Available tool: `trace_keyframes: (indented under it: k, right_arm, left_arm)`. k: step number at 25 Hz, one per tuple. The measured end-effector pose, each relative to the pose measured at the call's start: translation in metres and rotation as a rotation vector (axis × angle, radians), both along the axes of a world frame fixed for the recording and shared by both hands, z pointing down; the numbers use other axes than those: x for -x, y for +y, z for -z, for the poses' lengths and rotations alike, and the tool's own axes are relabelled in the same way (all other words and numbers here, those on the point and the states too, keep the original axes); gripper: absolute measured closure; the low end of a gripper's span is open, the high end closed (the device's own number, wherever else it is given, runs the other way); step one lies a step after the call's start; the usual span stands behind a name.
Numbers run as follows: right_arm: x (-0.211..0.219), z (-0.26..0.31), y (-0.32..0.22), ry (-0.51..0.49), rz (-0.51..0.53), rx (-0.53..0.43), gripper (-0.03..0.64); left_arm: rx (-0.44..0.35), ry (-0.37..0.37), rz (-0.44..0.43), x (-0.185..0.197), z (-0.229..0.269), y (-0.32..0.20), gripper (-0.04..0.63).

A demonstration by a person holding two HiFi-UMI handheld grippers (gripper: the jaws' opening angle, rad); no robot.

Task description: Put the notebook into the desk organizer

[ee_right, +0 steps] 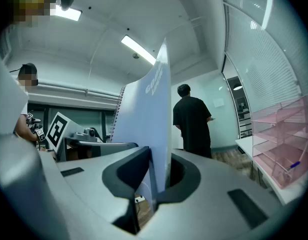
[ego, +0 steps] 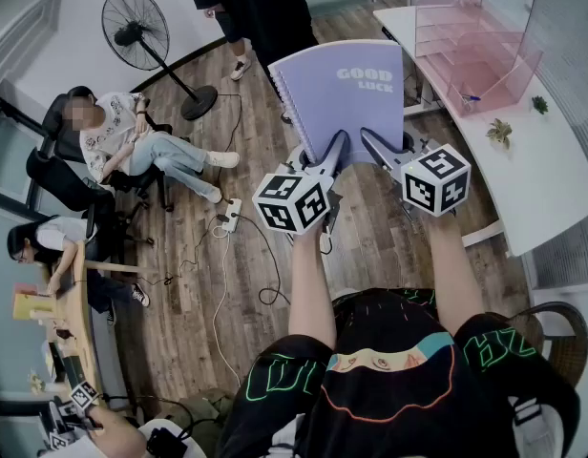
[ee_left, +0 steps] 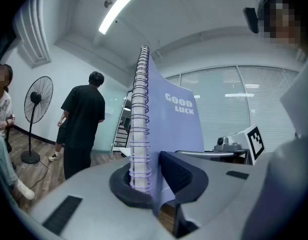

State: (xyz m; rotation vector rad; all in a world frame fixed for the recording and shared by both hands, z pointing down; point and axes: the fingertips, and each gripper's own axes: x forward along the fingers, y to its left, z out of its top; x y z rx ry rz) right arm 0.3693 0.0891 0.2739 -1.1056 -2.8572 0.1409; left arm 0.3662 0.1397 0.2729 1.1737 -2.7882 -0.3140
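Note:
A lilac spiral notebook (ego: pixel 344 92) printed "GOOD LUCK" is held up in the air over the wooden floor, cover facing me. My left gripper (ego: pixel 334 149) is shut on its lower left edge by the wire spiral (ee_left: pixel 140 134). My right gripper (ego: pixel 370 146) is shut on the lower right edge of the notebook (ee_right: pixel 150 114). The pink see-through desk organizer (ego: pixel 471 51) stands on the white desk (ego: pixel 552 175) to the upper right, apart from the notebook. The organizer (ee_right: pixel 281 146) also shows at the right of the right gripper view.
A person in black (ego: pixel 265 8) stands just beyond the notebook. A standing fan (ego: pixel 139 31) and two seated people (ego: pixel 132 141) are to the left. Cables and a power strip (ego: pixel 232 216) lie on the floor. Two small plants (ego: pixel 499 132) sit on the desk.

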Motion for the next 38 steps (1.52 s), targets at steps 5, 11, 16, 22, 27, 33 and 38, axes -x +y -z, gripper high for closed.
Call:
trace_keyframes:
  k: [5, 11, 16, 22, 27, 33, 38]
  right_arm:
    - [-0.002, 0.002, 0.000, -0.009, 0.000, -0.012, 0.568]
    - [-0.001, 0.003, 0.001, -0.009, 0.001, 0.000, 0.566]
    - [0.000, 0.000, 0.004, 0.007, 0.018, 0.008, 0.565]
    - [0.003, -0.008, 0.008, 0.033, 0.037, 0.012, 0.565]
    - [0.019, -0.018, 0.016, 0.054, 0.032, 0.000, 0.565]
    - [0.057, -0.028, 0.010, 0.082, 0.004, 0.007, 0.565]
    - [0.103, -0.045, 0.018, 0.113, -0.002, -0.002, 0.565]
  left_arm:
    - [-0.009, -0.001, 0.005, -0.001, 0.001, 0.000, 0.546]
    - [0.002, -0.007, 0.010, -0.002, 0.003, 0.000, 0.546]
    - [0.014, 0.009, 0.023, -0.001, 0.001, 0.004, 0.546]
    - [0.011, 0.027, 0.026, 0.001, -0.007, 0.007, 0.546]
    - [0.000, 0.059, 0.022, 0.018, -0.018, 0.016, 0.543]
    - [0.001, 0.079, -0.013, 0.056, -0.027, 0.010, 0.545]
    - [-0.012, 0.121, -0.025, 0.102, -0.045, 0.018, 0.545]
